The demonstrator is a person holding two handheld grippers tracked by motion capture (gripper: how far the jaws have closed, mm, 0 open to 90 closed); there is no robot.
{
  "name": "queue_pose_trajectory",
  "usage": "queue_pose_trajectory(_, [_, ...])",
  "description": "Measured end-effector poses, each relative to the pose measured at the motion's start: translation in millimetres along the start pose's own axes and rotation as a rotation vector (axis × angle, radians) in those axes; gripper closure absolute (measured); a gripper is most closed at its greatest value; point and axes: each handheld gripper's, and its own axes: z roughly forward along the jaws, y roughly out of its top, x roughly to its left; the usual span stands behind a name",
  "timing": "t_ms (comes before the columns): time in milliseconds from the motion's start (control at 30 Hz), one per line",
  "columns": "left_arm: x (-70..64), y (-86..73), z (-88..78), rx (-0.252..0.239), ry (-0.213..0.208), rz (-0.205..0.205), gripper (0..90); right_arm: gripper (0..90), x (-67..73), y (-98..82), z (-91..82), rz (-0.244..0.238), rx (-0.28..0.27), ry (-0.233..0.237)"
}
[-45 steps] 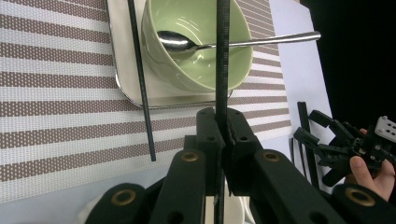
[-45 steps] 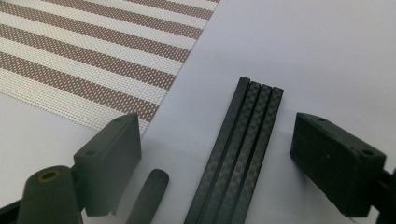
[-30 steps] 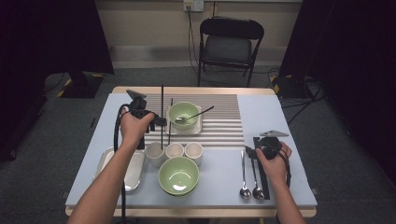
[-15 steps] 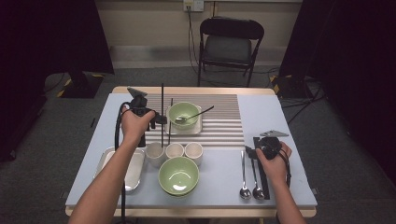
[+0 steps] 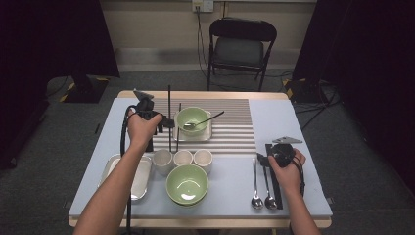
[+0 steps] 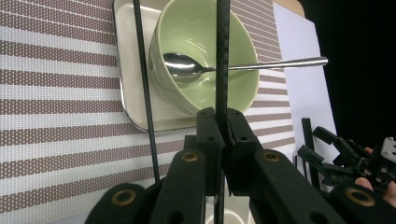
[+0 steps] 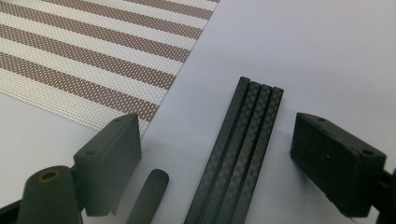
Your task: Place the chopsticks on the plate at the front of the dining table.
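Note:
My left gripper (image 5: pixel 165 123) (image 6: pixel 223 128) is shut on a thin black chopstick (image 5: pixel 169 105) (image 6: pixel 222 51) that it holds upright beside the far green bowl (image 5: pixel 192 119) (image 6: pixel 205 56). A second black chopstick (image 5: pixel 178 128) (image 6: pixel 144 79) stands just beside it; its lower end is hidden behind the jaw. A metal spoon (image 5: pixel 205 120) (image 6: pixel 187 65) rests in that bowl, which sits on a white square plate (image 5: pixel 208 134) (image 6: pixel 128 74). My right gripper (image 5: pixel 272 155) (image 7: pixel 224 158) is open low over several black chopsticks (image 5: pixel 275 188) (image 7: pixel 243 144) lying on the table, one jaw on each side.
A striped placemat (image 5: pixel 235 129) covers the far middle. Three white cups (image 5: pixel 183 157) stand in a row behind a second green bowl (image 5: pixel 187 183). A metal tray (image 5: pixel 129 174) lies at the left, two spoons (image 5: pixel 256 193) at the right. A chair (image 5: pixel 240 49) stands beyond the table.

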Motion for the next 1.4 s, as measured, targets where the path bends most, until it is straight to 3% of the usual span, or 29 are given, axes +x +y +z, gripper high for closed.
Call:
queue_pose_trajectory(267, [-1.2, 2.7, 0.7, 0.001, -0.002, 0.016, 86.4, 15.2, 0.0, 0.0, 0.0, -0.001, 0.000, 0.000])
queue_pose_trajectory(333, [-2.8, 3.6, 1.4, -0.008, -0.005, 0.003, 86.4, 15.2, 0.0, 0.0, 0.0, 0.000, 0.000, 0.000])
queue_pose_trajectory(367, [-2.3, 4.4, 0.8, 0.002, -0.006, 0.020, 86.4, 15.2, 0.0, -0.1, 0.0, -0.001, 0.000, 0.000])
queue_pose_trajectory(467, [-4.7, 5.8, 2.0, -0.016, -0.009, 0.008, 86.4, 15.2, 0.0, 0.0, 0.0, 0.000, 0.000, 0.000])
queue_pose_trajectory(633, [-2.3, 7.0, 4.8, -0.003, -0.006, 0.024, 86.4, 15.2, -0.1, 0.0, 0.0, -0.001, 0.000, 0.000])
queue_pose_trajectory(833, [-2.6, 8.2, 7.8, -0.012, -0.001, 0.009, 86.3, 15.2, 0.0, 0.0, 0.0, 0.000, 0.000, 0.000])
queue_pose_trajectory(933, [0.4, 9.4, 8.6, -0.003, 0.002, 0.025, 86.4, 15.2, 0.0, 0.0, 0.0, -0.001, 0.000, 0.000])
queue_pose_trajectory(1033, [0.8, 10.2, 11.3, -0.011, 0.006, 0.001, 86.4, 15.2, 0.0, -0.1, 0.0, -0.002, -0.001, -0.001])
queue_pose_trajectory(1400, [5.5, 13.8, 17.7, -0.008, 0.023, 0.007, 86.4, 15.2, 0.1, 0.0, 0.0, 0.000, 0.001, -0.001])
